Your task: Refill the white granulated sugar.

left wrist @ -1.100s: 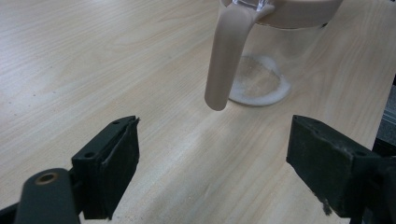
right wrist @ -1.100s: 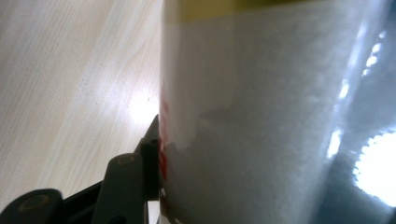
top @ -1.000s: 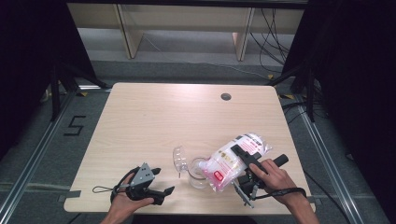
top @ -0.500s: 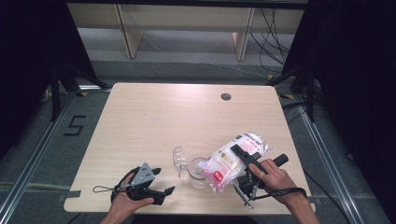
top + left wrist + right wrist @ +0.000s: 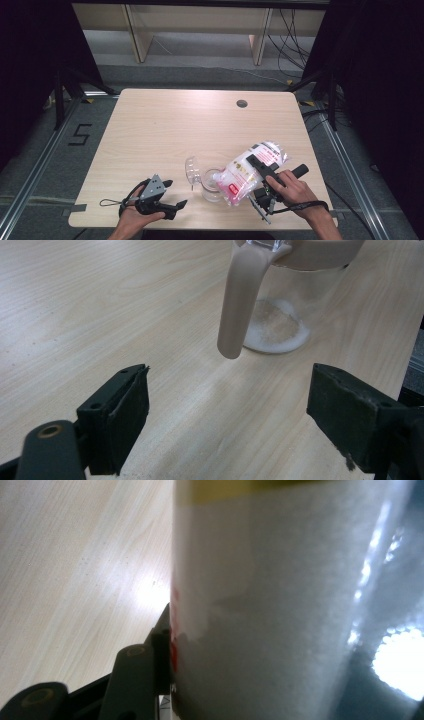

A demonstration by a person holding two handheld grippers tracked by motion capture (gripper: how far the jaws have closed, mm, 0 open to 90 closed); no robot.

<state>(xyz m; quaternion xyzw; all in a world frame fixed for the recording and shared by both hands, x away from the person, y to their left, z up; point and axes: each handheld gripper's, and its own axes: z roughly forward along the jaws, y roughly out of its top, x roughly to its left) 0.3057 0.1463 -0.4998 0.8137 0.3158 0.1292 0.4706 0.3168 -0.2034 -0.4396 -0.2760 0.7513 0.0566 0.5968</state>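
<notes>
Right hand (image 5: 291, 189) at the desk's (image 5: 200, 125) 5 o'clock corner, wrist angled inward; right tool (image 5: 260, 172) pinches a bag (image 5: 252, 167) of white grains, tipped toward 8 o'clock over a clear jug (image 5: 212, 184). Left hand (image 5: 136, 216) low at 7 o'clock, left tool (image 5: 172, 195) spread, facing the jug's handle (image 5: 240, 300). A thin layer of grains (image 5: 274, 330) covers the jug's bottom.

This looks like a lab or recording studio rather than a home. A bare light-wood desk (image 5: 200, 130) stands alone on grey carpet, flanked left and right by black curtains (image 5: 35, 75) and metal floor rails (image 5: 30, 190). A taped "5" (image 5: 80, 135) marks the floor to the left. At the far side, loose cables (image 5: 295, 30) trail beside what may be plain wooden shelving (image 5: 140, 30).
</notes>
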